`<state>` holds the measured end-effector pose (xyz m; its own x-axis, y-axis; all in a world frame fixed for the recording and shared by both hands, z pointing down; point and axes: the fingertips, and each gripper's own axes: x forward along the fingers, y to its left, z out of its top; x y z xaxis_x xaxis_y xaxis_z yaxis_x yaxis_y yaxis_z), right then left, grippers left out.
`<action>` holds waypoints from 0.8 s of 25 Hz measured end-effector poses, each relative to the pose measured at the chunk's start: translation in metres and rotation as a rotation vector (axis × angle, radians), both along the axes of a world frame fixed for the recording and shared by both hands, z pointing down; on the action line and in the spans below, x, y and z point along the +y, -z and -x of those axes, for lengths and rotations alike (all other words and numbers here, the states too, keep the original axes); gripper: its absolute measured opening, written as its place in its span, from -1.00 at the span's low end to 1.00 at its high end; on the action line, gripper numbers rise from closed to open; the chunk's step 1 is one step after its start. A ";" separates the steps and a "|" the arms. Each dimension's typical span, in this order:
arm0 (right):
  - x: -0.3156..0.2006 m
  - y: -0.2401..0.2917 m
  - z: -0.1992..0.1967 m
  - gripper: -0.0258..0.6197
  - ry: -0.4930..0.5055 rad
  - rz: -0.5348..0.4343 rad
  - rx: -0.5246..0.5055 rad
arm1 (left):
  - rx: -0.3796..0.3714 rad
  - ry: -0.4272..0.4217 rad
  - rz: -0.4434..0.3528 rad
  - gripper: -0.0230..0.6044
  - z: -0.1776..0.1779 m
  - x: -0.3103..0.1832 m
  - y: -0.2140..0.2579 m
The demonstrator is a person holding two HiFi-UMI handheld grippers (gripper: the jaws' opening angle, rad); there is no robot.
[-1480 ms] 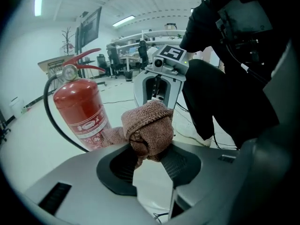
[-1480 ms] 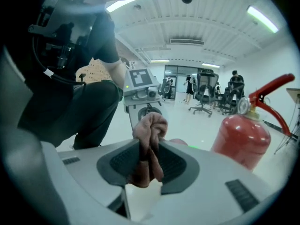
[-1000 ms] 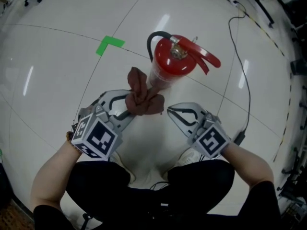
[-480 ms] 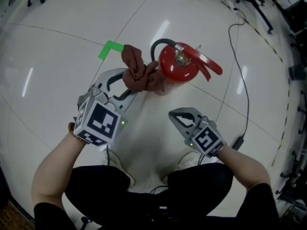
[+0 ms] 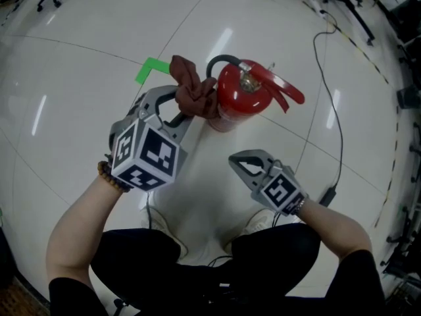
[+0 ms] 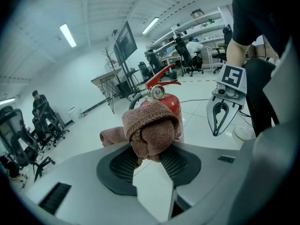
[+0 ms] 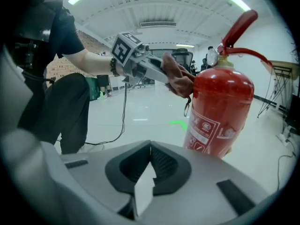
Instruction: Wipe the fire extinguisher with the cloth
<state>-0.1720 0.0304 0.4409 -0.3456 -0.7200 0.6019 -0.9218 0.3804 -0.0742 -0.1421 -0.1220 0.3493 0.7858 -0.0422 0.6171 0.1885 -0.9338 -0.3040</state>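
**Fire extinguisher** (image 5: pixel 241 99): red cylinder standing upright on the floor (image 5: pixel 79 110), long axis vertical. Black hose (image 5: pixel 212 63) arches off the head on the left; red lever (image 5: pixel 284 88) juts to the right. It stands ahead of the person, between the two grippers and beyond them.

**Cloth** (image 5: pixel 193 88): brown, bunched into a knot-like wad. It lies against the cylinder's upper left shoulder, under the hose, and appears to touch it.

**Left gripper** (image 6: pixel 149 159): fingers part-spread and pinching the wad, which fills the gap between the pads. The extinguisher lies directly ahead of these fingers and slightly right. This is the nearer hand by far, and the working one.

**Right gripper** (image 5: pixel 238 162): fingers pressed together, nothing between them. It is held low, near the person's knees and well apart from the cylinder, whose labelled side rises ahead and to its right.

**Judgement**: wiping is under way at the shoulder. The body below looks unwiped; a stroke would follow the vertical axis downward or circle the shoulder.

**Surroundings**: green tape mark (image 5: pixel 150 66) on the floor beyond the cloth; black cable (image 5: pixel 340 131) trailing at the right.
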 end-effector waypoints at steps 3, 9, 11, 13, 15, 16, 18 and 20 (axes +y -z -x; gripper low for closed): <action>0.001 -0.001 0.002 -0.92 0.007 0.008 -0.009 | -0.003 -0.023 -0.005 -0.49 -0.011 0.006 0.001; 0.002 -0.001 -0.001 -0.92 0.001 0.003 -0.029 | -0.008 -0.048 0.002 -0.49 -0.029 0.015 -0.003; 0.002 -0.002 -0.002 -0.92 -0.003 0.002 -0.035 | -0.015 -0.045 0.005 -0.49 -0.032 0.016 -0.005; 0.002 -0.001 -0.003 -0.92 -0.010 0.001 -0.047 | -0.024 -0.038 0.011 -0.49 -0.035 0.016 -0.007; 0.002 -0.001 -0.005 -0.92 -0.017 -0.001 -0.061 | -0.036 -0.033 0.016 -0.49 -0.036 0.016 -0.011; 0.002 -0.002 -0.005 -0.92 -0.021 0.000 -0.067 | -0.042 -0.033 0.017 -0.49 -0.037 0.017 -0.013; 0.003 -0.004 -0.007 -0.92 -0.028 0.004 -0.079 | -0.060 -0.037 0.018 -0.49 -0.037 0.017 -0.020; 0.004 -0.007 -0.007 -0.92 -0.036 0.012 -0.091 | -0.082 -0.044 0.015 -0.49 -0.037 0.018 -0.029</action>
